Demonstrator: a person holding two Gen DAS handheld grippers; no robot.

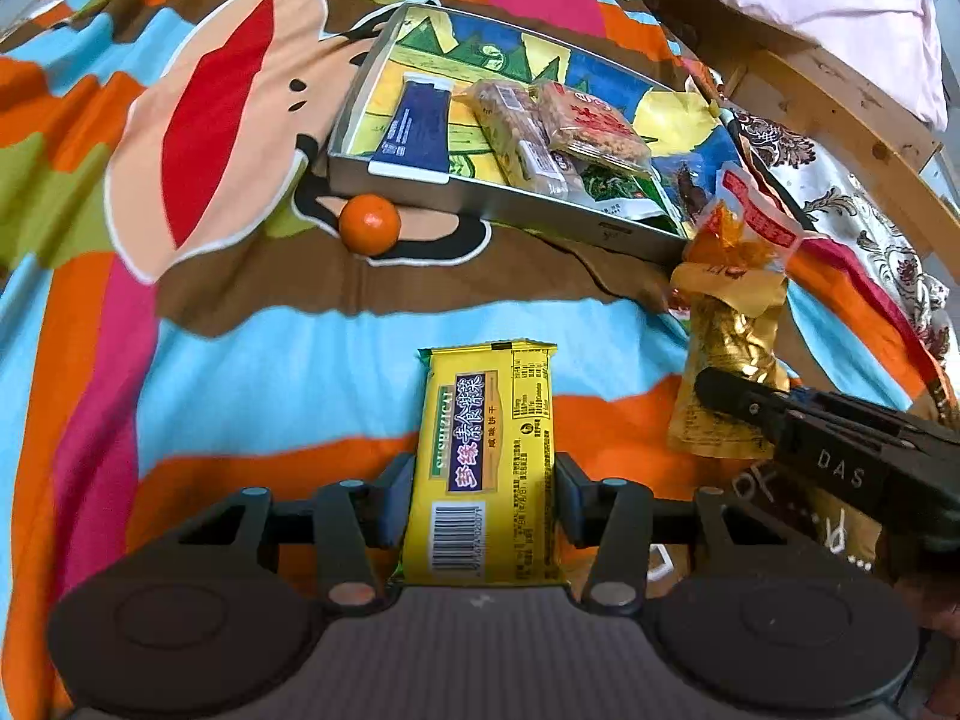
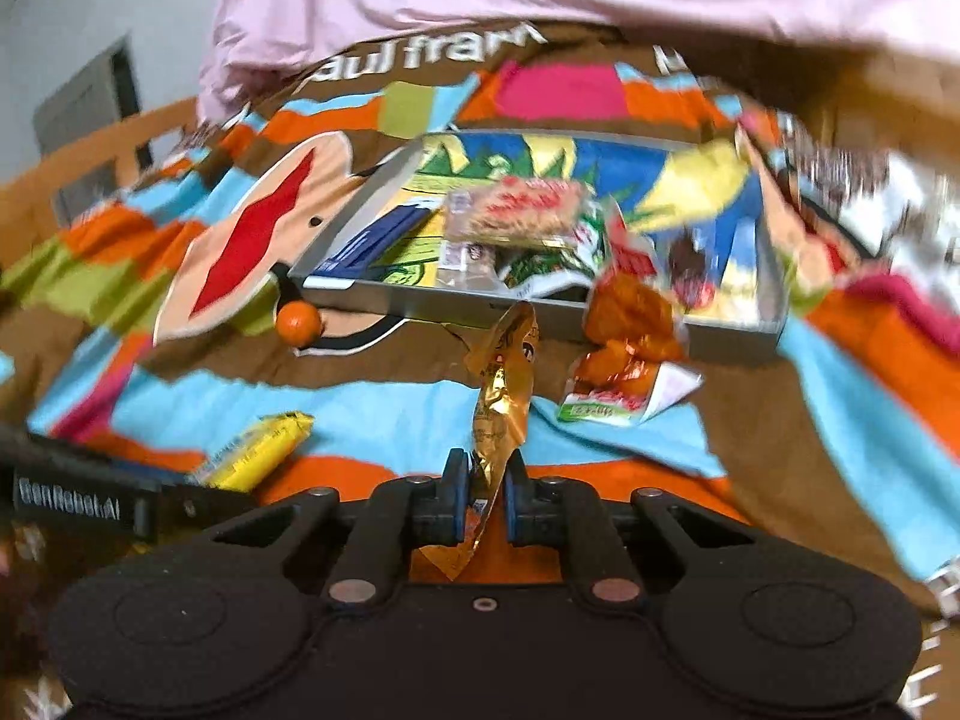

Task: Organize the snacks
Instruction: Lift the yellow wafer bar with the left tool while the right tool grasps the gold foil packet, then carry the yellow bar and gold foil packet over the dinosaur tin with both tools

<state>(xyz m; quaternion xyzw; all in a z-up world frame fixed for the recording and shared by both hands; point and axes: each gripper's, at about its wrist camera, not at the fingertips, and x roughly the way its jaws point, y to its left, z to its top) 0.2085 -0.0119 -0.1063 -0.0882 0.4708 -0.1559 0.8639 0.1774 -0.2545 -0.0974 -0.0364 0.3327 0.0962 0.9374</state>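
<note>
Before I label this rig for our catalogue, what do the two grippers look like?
Both are matte black. The left gripper has teal-capped pivots, copper rivets, a ribbed grey body and white "GenRobot.AI" lettering. The right gripper has blue pads, copper rivets and white "DAS" lettering. No cables or sleeves show.

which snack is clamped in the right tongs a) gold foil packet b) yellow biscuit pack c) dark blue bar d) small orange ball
a: the right tongs are shut on the gold foil packet, while the yellow biscuit pack sits in the left tongs.
</note>
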